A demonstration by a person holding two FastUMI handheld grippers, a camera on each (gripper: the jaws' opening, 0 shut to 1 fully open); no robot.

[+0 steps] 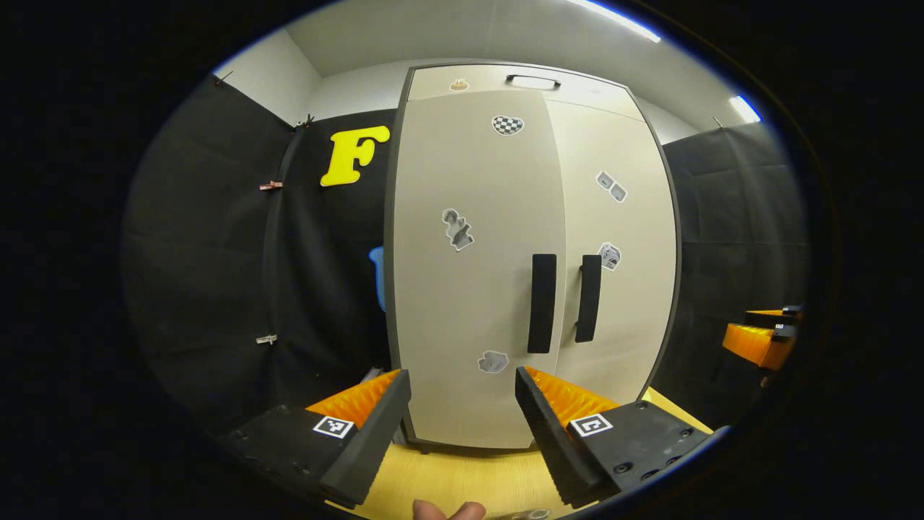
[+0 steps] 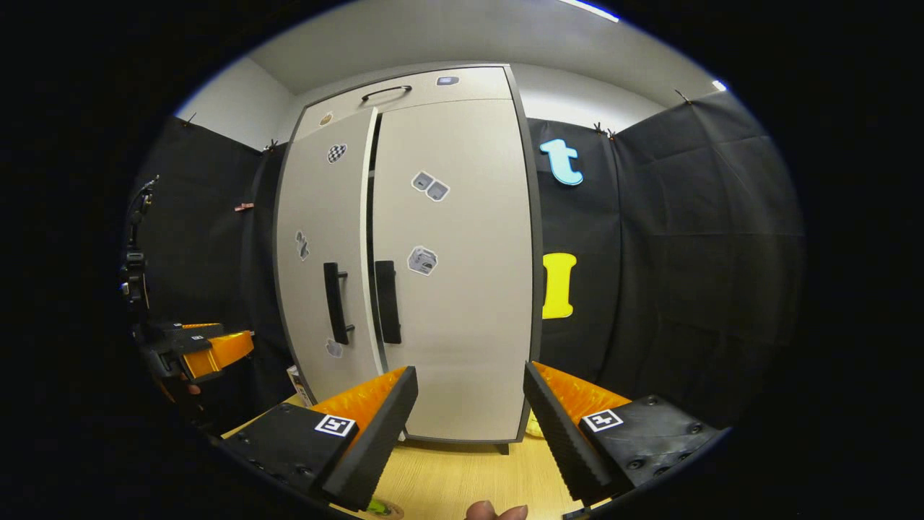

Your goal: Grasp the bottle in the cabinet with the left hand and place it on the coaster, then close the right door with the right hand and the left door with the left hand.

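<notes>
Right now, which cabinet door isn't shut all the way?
The left door, the one with the checkered heart sticker. In the right gripper view a dark gap runs between it and the right door, which sits flush in the frame.

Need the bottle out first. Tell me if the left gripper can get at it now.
Probably not. Both cabinet doors look closed or nearly so, hiding whatever is inside. The left gripper is open and faces the left door, whose handle has nothing in front of it.

Bright ceiling strip lights [image 1: 613,18] give even, sharp views, with fisheye bending toward edges.
</notes>
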